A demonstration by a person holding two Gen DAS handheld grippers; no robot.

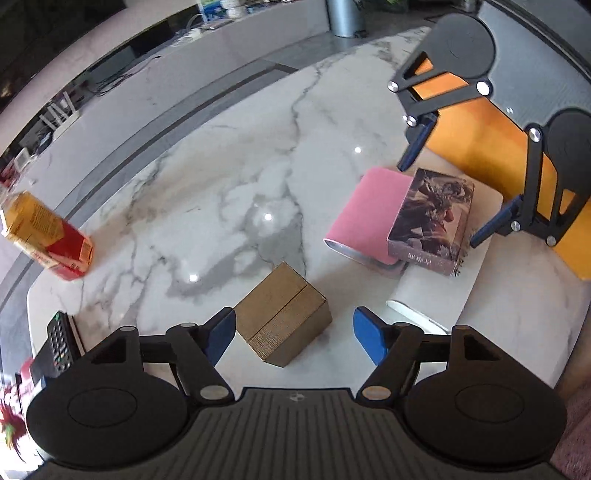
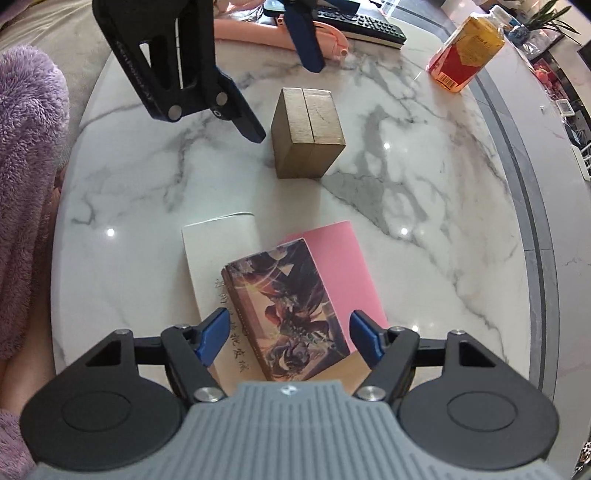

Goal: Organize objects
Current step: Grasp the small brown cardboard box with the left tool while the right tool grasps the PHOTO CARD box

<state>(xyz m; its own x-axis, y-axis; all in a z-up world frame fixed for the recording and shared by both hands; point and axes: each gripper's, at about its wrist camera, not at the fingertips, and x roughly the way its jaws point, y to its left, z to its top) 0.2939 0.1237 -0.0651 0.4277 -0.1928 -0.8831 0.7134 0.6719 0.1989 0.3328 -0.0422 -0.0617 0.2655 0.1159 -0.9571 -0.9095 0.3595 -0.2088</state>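
A brown cardboard box (image 1: 283, 316) stands on the marble table between the open fingers of my left gripper (image 1: 293, 336), which hovers over it without touching. It also shows in the right wrist view (image 2: 307, 133). A printed card box (image 2: 288, 314) lies on top of a pink book (image 2: 345, 266) and a white book (image 2: 218, 251). My right gripper (image 2: 288, 334) is open, its fingers on either side of the card box, apart from it. In the left wrist view the card box (image 1: 432, 218) sits between the right gripper's fingers (image 1: 413, 147).
A yellow and red drink carton stands at the table's edge (image 1: 44, 236) (image 2: 467, 51). A black remote (image 1: 59, 345) (image 2: 358, 24) lies by a pink object (image 2: 258, 33). An orange object (image 1: 480, 147) is behind the books. Purple fleece (image 2: 26, 147) is at the left.
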